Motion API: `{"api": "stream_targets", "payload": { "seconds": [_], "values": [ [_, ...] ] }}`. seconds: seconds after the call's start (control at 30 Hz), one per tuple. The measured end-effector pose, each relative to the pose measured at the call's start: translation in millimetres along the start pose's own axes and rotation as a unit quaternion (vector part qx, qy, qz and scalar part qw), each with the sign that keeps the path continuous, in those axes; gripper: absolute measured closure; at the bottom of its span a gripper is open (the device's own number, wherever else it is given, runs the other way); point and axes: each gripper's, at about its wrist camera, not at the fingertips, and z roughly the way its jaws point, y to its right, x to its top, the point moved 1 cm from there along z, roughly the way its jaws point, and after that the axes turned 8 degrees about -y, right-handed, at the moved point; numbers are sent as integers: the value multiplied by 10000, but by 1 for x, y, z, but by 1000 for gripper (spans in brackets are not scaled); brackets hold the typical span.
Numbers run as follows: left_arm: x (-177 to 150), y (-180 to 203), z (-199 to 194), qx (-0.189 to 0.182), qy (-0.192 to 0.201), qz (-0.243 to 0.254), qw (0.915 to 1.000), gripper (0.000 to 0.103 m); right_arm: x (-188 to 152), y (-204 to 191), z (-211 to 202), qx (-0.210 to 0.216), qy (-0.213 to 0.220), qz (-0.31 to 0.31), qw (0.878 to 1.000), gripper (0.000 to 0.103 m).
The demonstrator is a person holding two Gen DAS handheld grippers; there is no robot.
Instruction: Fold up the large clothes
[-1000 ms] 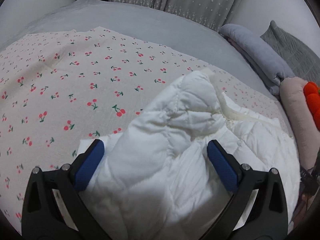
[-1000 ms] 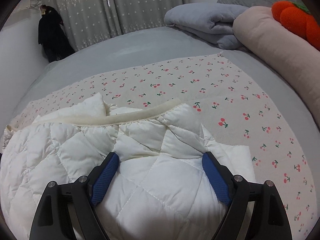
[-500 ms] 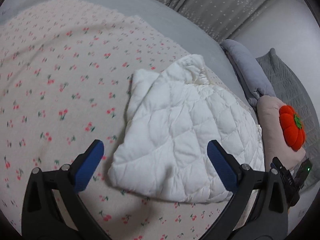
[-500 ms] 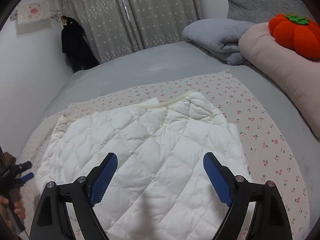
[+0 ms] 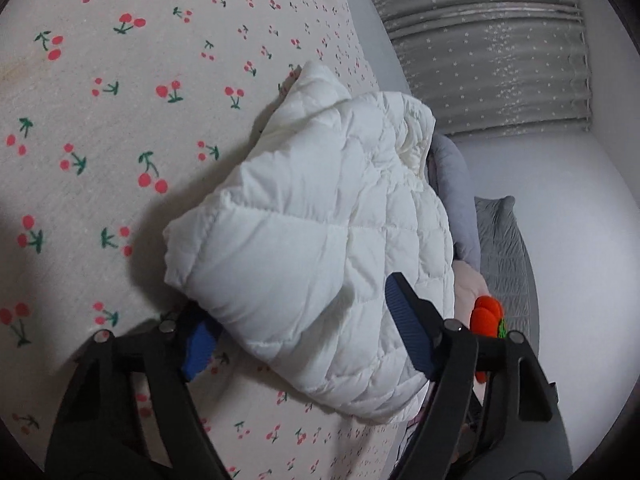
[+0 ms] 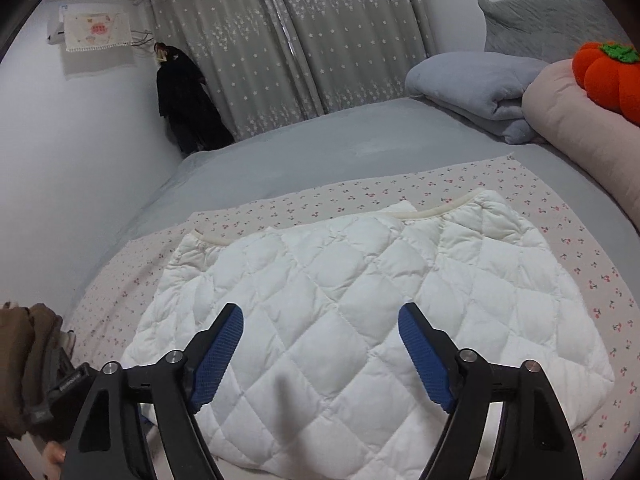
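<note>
A white quilted puffer jacket (image 6: 360, 304) lies folded on the cherry-print sheet (image 6: 580, 264). It also shows in the left wrist view (image 5: 320, 248), lying on the same sheet (image 5: 100, 100). My right gripper (image 6: 322, 348) is open above the jacket's near part, holding nothing. My left gripper (image 5: 296, 328) is open, its jaws straddling the jacket's near corner: the left blue pad (image 5: 198, 350) sits partly under the corner's edge, the right pad (image 5: 408, 328) over the top.
The grey bed cover (image 6: 300, 152) extends to star-print curtains (image 6: 312, 40). A folded grey blanket (image 6: 472, 88), pink bolster (image 6: 576, 120), orange plush pumpkin (image 6: 608, 72) and grey pillow (image 6: 548, 24) line the right side. Dark clothing (image 6: 184, 96) hangs in the far corner.
Both grippers pulled back from the jacket a second ago; the left one has since rolled and come down close to the jacket's corner. The right gripper rose and backed away slightly.
</note>
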Motion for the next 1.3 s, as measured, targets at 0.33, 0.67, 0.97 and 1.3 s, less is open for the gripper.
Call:
{"api": "stream_targets", "payload": {
  "seconds": [0.33,0.67,0.97,1.3],
  "values": [
    [3,10,23,-19,734,557,9957,71,-20,-18,55,314,-353,186,9987,81],
    [-15,62,-49,-129,1594,1613,9739,89,-36,-33,77,926,-1226,480,9870,88],
    [-38,105,-133,-258,2057,2817,9368,89,-80,-104,81,2135,-2153,220,9527,93],
    [-60,130,-94,184,1543,4001,9032,87,-99,-96,107,2694,-2402,935,9279,98]
  ]
}}
